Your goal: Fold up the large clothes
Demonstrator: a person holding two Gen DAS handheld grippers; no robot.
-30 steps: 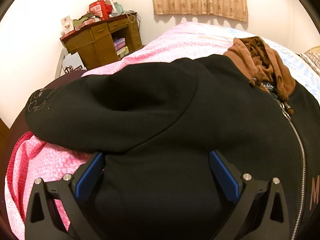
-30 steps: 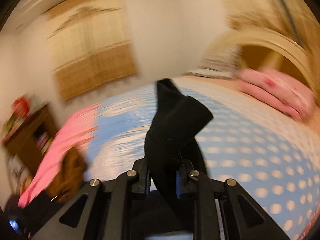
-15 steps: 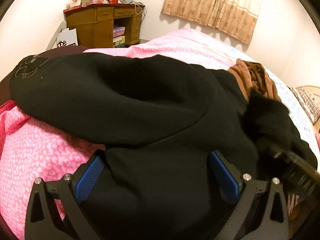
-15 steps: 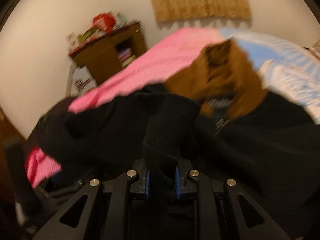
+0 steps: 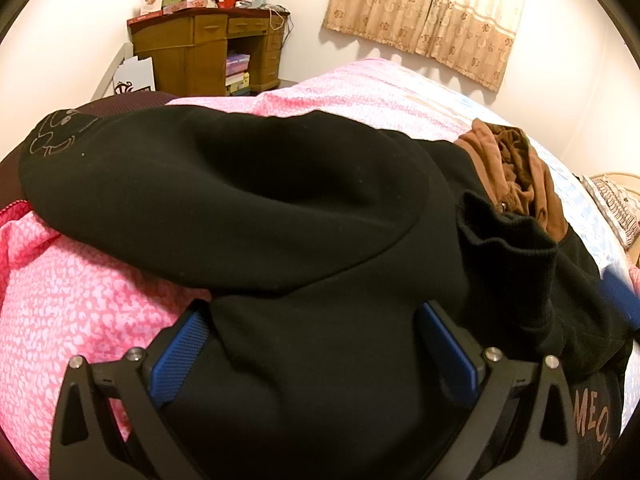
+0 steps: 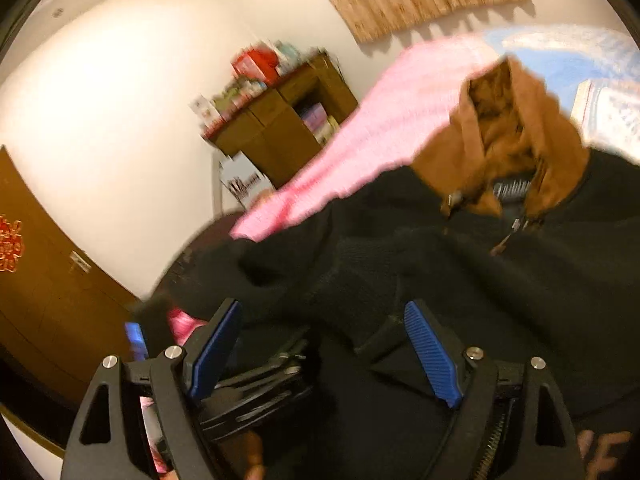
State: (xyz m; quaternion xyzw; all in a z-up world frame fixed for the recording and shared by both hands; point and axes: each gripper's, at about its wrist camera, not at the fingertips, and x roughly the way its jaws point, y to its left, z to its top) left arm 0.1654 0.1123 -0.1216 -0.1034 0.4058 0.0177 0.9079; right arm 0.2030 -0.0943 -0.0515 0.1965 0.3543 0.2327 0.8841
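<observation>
A black zip hoodie with a brown-lined hood lies spread on the pink bedspread. One sleeve is folded across its body. The other sleeve's cuff rests loose on the chest, below the hood. My left gripper stands open low over the hoodie's body, black cloth between its wide blue pads. My right gripper hovers over the hoodie near the zip. Its jaws are opening and the pads press on nothing.
A wooden desk piled with boxes stands in the far corner, under a beige curtain. A patterned pillow lies at the bed's right end. In the right wrist view a brown door is at the left.
My right gripper swung down and across with the sleeve cuff pinched, laid it on the hoodie's chest, then let it go as its jaws spread. My left gripper rolled slightly, then stayed put.
</observation>
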